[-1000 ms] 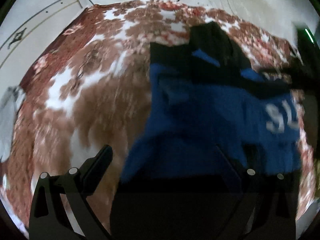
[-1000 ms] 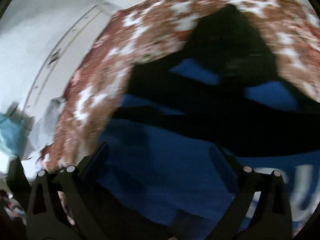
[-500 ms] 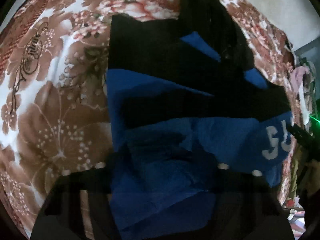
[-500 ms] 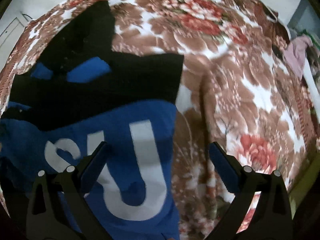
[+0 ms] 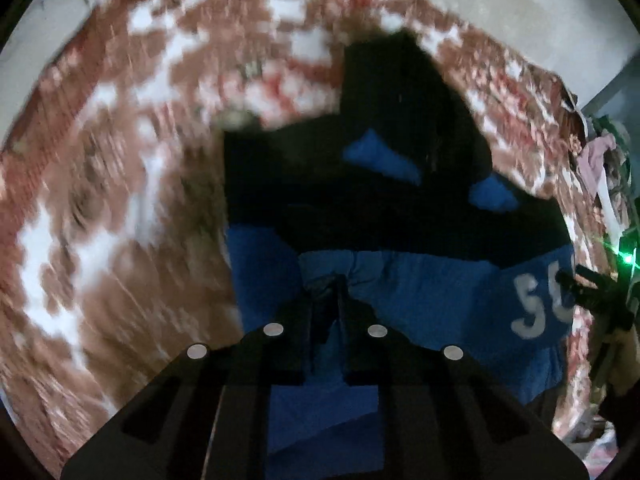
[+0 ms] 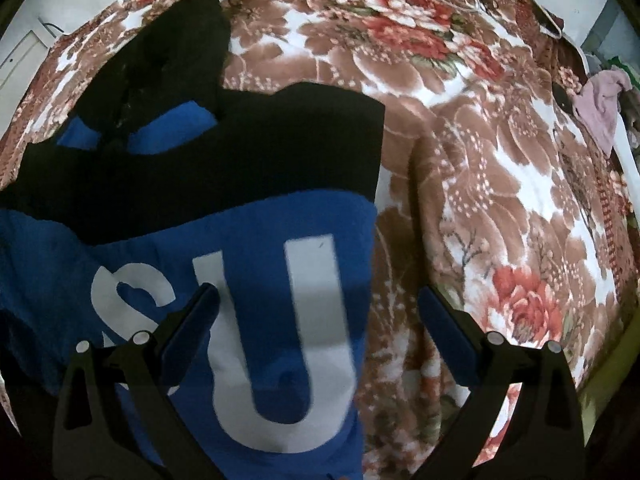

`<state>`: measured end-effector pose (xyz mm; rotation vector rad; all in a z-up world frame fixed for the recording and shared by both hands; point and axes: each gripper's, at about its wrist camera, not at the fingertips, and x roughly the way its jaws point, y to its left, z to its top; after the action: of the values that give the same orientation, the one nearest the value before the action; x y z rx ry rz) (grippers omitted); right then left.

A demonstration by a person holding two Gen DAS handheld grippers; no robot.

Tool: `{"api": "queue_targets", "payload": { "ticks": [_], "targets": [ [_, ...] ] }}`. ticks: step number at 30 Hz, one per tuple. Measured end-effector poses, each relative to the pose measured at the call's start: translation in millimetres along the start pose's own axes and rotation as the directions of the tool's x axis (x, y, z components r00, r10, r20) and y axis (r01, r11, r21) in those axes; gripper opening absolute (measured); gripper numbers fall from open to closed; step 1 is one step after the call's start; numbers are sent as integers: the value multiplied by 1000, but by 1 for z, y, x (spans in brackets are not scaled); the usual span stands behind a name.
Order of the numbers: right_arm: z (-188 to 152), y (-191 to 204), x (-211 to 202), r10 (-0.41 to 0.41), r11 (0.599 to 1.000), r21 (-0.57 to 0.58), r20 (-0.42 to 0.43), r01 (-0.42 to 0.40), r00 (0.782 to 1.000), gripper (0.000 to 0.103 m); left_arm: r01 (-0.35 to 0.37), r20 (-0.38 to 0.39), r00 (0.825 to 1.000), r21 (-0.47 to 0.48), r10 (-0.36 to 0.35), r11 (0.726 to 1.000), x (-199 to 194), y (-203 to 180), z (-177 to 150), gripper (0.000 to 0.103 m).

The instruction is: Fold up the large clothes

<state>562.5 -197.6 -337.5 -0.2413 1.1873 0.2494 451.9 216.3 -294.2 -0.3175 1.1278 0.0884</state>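
Since half a second ago the left hand-held gripper (image 5: 338, 280) has gone from spread to clenched, and a bunched pleat of the blue-and-black garment (image 5: 400, 292) now sits pinched between its jaws. The right hand-held gripper (image 6: 318, 300) has barely shifted and remains released, jaws wide apart over the cloth with nothing between them.

The garment (image 6: 200, 208) lies flat on the floral blanket (image 6: 500, 160) that covers the bed. In the right wrist view it fills the field from 7 to 11 o'clock, black band above, blue panel with the white letters (image 6: 280, 320) below. Its straight right edge runs down the middle of the view from 12 toward 6 o'clock, passing between the open jaws.

Open room: bare blanket extends from 12 through 5 o'clock in the right view, up to the bed edge, where a pink cloth (image 6: 604, 108) lies at 2 o'clock. In the left wrist view, heavily blurred, the garment's left edge stands near centre, with bare blanket from 7 to 11 o'clock.
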Motion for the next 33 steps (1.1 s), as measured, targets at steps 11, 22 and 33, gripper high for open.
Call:
{"api": "queue_targets", "payload": {
  "ticks": [11,22,33],
  "targets": [
    [-3,6,39,33,999,27,-29,-33,999,98,-143,-95,985,19,144,990,56,36,10,9],
    [-1,6,0,77,995,61,59,-81,995,98,-330,52,944,126,326,936,27,23,-14,64],
    [-1,55,7,57,996,-70,62,-53,996,98,-242,144,969,409,200,880,53,-102,-45,83]
  ]
}}
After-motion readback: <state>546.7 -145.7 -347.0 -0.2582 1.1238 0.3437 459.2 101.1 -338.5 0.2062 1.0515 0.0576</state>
